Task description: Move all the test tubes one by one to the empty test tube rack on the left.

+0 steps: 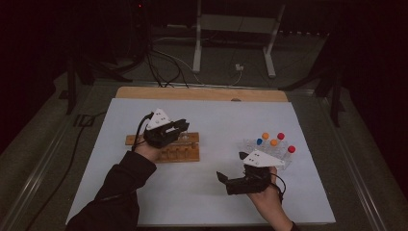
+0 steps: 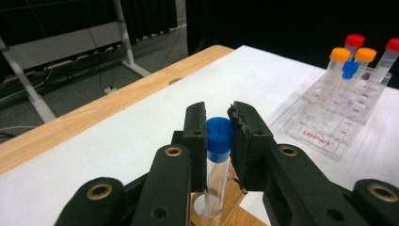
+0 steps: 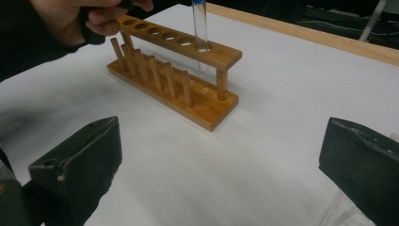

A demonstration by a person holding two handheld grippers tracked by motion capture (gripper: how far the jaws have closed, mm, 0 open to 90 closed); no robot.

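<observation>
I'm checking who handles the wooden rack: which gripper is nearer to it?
Left. The left gripper is right over the wooden rack, shut on a blue-capped tube in its end hole. The right gripper hangs open, apart from the rack.

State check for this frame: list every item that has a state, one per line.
Left gripper: shut on the blue-capped tube.
Blue-capped tube: capped, upright, lower end passing through the end hole of the wooden rack.
Wooden rack: upright on the table, other holes empty.
Right gripper: open, nothing between its jaws.
Clear plastic rack: holds five capped tubes, upright.
</observation>
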